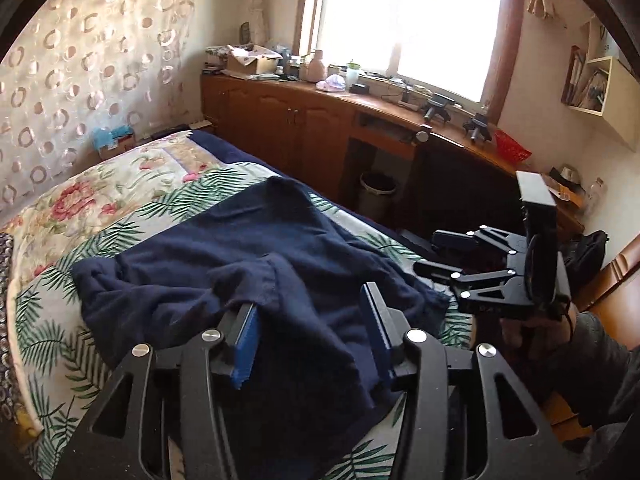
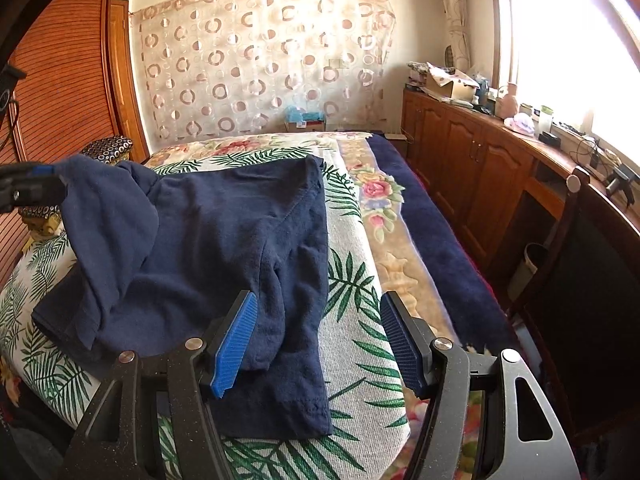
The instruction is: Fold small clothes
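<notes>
L wrist view: left claw point(image 1: 310, 332) released, jaws apart over a navy garment point(image 1: 240, 264) spread on the bed point(image 1: 52, 320); cloth bunches against the left pad point(image 1: 245, 346), no clamp visible. Right claw point(image 1: 438, 254) hangs off the bed's right edge, jaws apart, nothing between.

R wrist view: right claw point(image 2: 320, 340) released above the bed's near edge; garment point(image 2: 224, 232) lies across the leaf-print cover point(image 2: 352, 280), hem at the near edge. Left claw point(image 2: 28, 188) at the left edge touches a raised fold.
</notes>
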